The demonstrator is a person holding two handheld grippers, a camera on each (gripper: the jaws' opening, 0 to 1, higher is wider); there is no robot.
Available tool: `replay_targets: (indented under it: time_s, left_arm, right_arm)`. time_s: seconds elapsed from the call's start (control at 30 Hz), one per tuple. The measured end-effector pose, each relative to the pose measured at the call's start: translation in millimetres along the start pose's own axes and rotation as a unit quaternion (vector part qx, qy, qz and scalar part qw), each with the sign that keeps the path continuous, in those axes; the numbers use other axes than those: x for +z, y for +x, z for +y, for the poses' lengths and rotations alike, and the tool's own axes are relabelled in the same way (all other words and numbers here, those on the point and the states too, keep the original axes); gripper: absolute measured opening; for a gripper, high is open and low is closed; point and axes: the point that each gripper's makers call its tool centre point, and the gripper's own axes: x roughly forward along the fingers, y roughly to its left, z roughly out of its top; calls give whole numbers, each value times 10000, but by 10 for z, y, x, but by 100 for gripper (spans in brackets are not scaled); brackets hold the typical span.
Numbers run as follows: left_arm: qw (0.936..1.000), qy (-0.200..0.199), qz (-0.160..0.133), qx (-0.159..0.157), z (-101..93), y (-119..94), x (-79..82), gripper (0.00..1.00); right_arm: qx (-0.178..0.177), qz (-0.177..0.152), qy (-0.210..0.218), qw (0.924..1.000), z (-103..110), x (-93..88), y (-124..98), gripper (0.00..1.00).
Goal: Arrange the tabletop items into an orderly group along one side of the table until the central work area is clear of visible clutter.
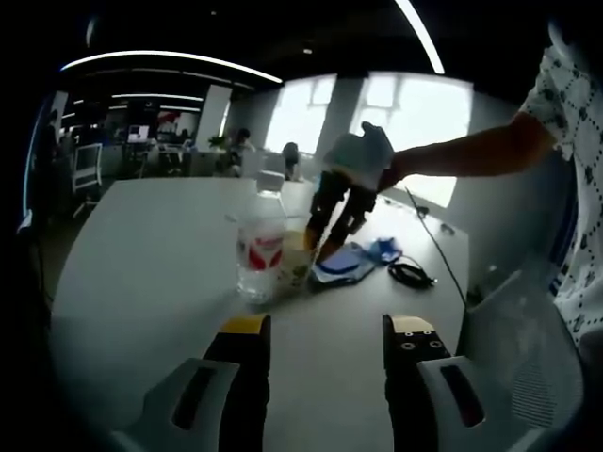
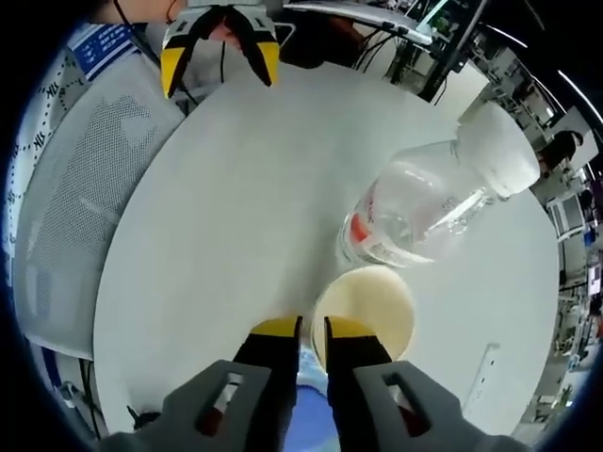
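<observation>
A clear water bottle (image 1: 261, 250) with a red label stands on the white table (image 1: 151, 273). Behind it sits a cream cup (image 1: 298, 256). My right gripper (image 1: 325, 247), held by a gloved hand (image 1: 363, 155), points down at that cup. In the right gripper view, my right gripper (image 2: 313, 331) has its jaws almost together, with the rim of the cream cup (image 2: 372, 301) in the slit. The bottle (image 2: 424, 202) stands just beyond. My left gripper (image 1: 328, 330) is open with nothing between its jaws, short of the bottle, and appears as the left gripper (image 2: 220, 58) across the table.
A blue cloth or packet (image 1: 353, 262) and a black cable (image 1: 411, 274) lie right of the cup. A grey mesh chair (image 1: 528, 363) stands at the table's right edge, seen as the chair (image 2: 75, 188). Office desks and windows lie beyond the table's far end.
</observation>
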Motion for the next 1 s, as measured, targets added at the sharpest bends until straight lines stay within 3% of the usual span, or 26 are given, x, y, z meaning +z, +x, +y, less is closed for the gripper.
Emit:
replay_targets:
  time_s: [1.0]
  left_arm:
    - [9999, 98, 49, -30, -30, 4, 65, 47]
  right_arm:
    - [-300, -437, 414, 9977, 9, 46, -148, 23]
